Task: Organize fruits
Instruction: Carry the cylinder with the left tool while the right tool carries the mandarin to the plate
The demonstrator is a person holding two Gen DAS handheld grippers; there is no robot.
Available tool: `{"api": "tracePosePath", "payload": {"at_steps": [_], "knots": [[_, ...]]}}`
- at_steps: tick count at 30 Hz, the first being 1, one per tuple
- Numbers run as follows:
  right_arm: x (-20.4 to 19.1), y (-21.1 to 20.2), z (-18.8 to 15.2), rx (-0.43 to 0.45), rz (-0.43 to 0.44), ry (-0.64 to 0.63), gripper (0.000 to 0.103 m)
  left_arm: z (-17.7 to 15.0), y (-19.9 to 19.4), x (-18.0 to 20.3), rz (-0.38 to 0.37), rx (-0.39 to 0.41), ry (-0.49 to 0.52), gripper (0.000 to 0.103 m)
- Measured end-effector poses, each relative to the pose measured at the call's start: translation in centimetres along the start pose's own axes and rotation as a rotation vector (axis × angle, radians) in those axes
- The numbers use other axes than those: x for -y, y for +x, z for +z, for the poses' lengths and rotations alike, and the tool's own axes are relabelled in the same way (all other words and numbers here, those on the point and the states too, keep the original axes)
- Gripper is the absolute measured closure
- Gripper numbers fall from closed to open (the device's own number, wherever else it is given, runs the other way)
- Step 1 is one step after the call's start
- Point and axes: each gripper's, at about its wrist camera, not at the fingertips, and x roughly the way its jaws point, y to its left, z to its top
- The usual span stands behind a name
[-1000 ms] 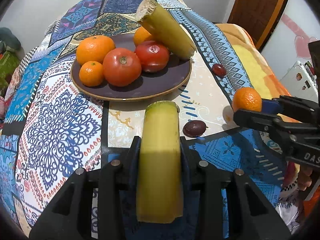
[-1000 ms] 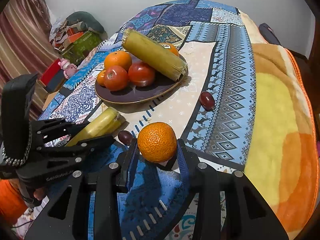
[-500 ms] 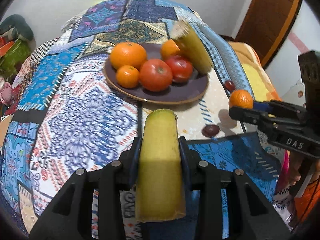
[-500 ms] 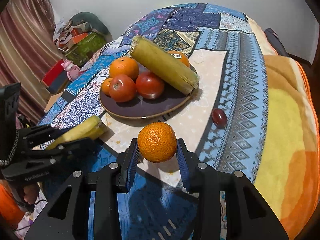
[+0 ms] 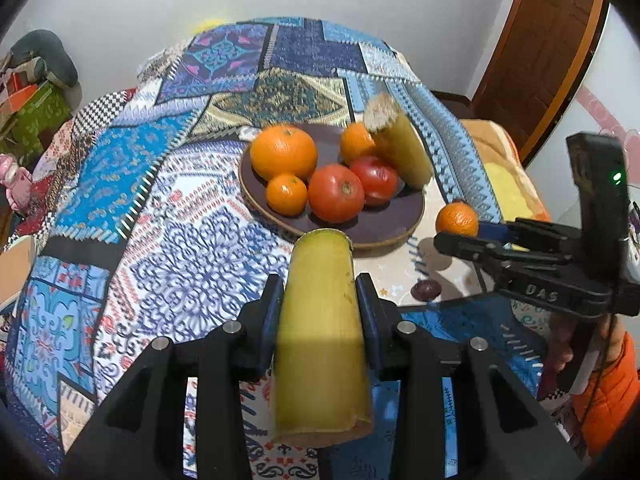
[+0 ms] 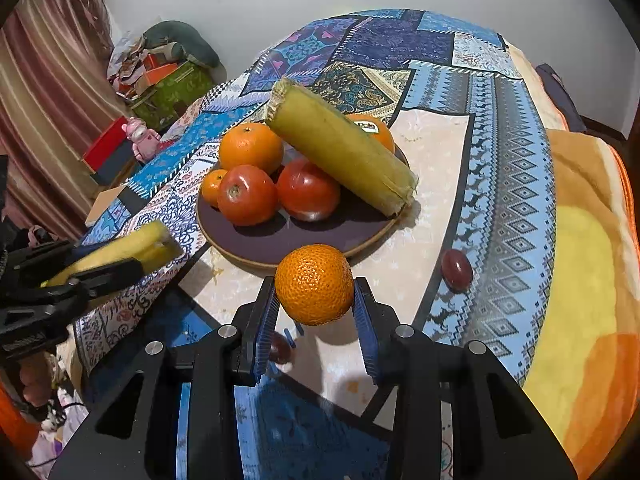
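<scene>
My left gripper (image 5: 320, 300) is shut on a yellow-green sugarcane piece (image 5: 320, 320) and holds it above the patterned cloth, short of the dark plate (image 5: 376, 228). My right gripper (image 6: 314, 304) is shut on a small orange (image 6: 314, 284), held in the air at the plate's near rim (image 6: 256, 258). The plate holds oranges (image 5: 284, 152), two tomatoes (image 5: 336, 192) and another sugarcane piece (image 5: 400, 148). The right gripper with its orange (image 5: 456, 220) shows at the right of the left wrist view; the left gripper's cane (image 6: 120, 252) shows at the left of the right wrist view.
Two dark red grapes lie on the cloth: one (image 6: 456, 270) right of the plate, one (image 5: 426, 290) below the right gripper. The round table is covered by a blue patterned cloth (image 5: 120, 168). Boxes and bags (image 6: 168, 80) sit beyond the table's left edge.
Both grippers have risen with their loads. The right gripper has carried the orange forward to the plate's near rim. The left gripper with the cane has shifted left and higher.
</scene>
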Motion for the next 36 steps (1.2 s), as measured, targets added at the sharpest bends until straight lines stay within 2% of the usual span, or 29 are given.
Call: {"api": "tracePosePath", "payload": {"at_steps": [10, 20, 36], "knots": [[-0.2, 0.9, 1.5, 0.006, -0.026, -0.021, 0.069, 4.6, -0.3, 0.2, 0.006, 0.08, 0.008, 0.066], [0.2, 2.1, 2.5, -0.005, -0.05, -0.015, 0.069, 9.1, 3.8, 0.1, -0.02, 0.06, -0.023, 0.066], [0.8, 3.1, 2.9, -0.014, -0.053, 0.006, 0.068, 10.5, 7.9, 0.1, -0.031, 0.017, -0.04, 0.066]]}}
